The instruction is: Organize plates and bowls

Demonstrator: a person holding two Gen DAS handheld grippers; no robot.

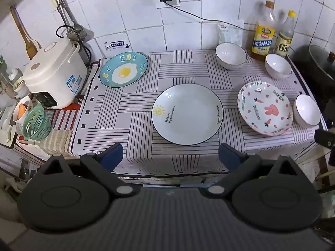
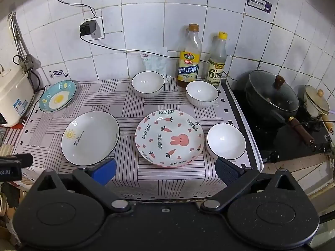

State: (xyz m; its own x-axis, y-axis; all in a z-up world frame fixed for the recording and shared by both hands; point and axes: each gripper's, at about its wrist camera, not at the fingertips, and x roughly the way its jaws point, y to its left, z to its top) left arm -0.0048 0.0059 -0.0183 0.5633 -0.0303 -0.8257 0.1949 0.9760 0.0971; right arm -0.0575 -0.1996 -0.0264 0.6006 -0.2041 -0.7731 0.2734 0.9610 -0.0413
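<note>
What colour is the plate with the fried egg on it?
The egg plate is light blue-green with a white and yellow egg painted in the middle. It shows best in the left wrist view.

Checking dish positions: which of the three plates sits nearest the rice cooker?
The blue fried-egg plate, at the cloth's back-left corner; the sun and rabbit plates lie farther right.

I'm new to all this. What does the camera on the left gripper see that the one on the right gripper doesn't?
Only the left wrist view shows the green colander and the wooden spatula beside the rice cooker.

Only the right wrist view shows the small cream pot past the black lidded pan on the stove.

Both show the egg plate, the sun plate, the rabbit plate, three white bowls and two bottles on the striped cloth. The left gripper and right gripper are open, holding nothing.
</note>
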